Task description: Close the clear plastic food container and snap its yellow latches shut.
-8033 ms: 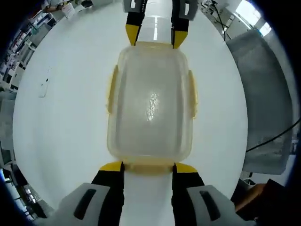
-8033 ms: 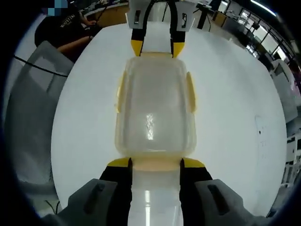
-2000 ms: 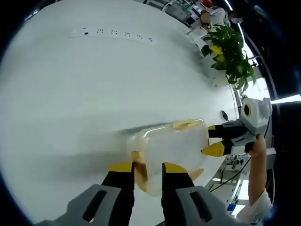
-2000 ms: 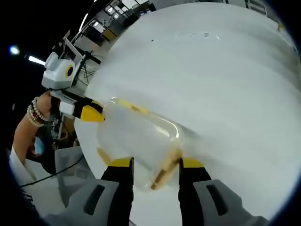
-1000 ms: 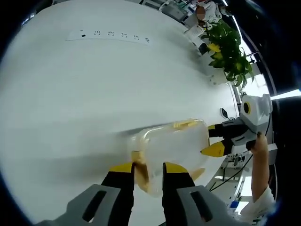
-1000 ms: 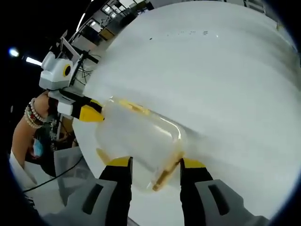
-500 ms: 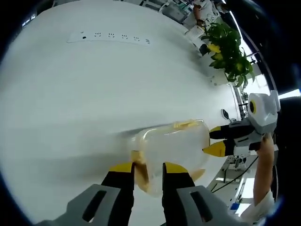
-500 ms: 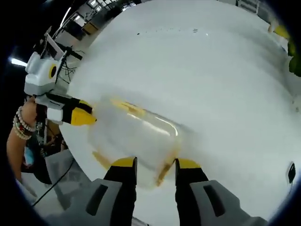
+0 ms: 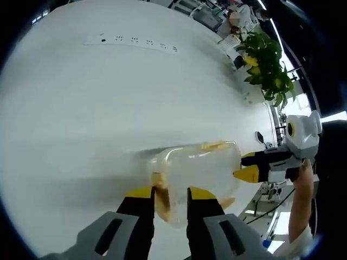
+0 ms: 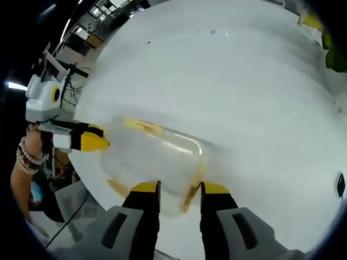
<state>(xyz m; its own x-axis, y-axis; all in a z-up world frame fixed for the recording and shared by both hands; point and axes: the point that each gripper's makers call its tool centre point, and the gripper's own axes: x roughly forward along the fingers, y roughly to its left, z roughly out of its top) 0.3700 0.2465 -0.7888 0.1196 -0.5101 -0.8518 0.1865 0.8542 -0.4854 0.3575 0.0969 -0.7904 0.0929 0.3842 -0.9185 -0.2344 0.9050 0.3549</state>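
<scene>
Two grippers pinch opposite ends of a clear container above a white table.

Left gripper view: our left gripper [image 9: 166,193] clamps the container [image 9: 198,172]'s near yellow latch [image 9: 160,189]. Right gripper view: our right gripper [image 10: 179,189] clamps another latch [image 10: 191,195]; table [image 10: 244,97] beyond.

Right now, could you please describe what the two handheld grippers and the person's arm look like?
Each gripper has two black jaws tipped in yellow, rising from grey moulded bodies with dark slots: the left gripper, the right gripper. Seen from the opposite side, each has a white-grey housing with a yellow-ringed round detail. In the right gripper view, beaded bracelets circle the person's wrist. No sleeve is clearly visible.
</scene>
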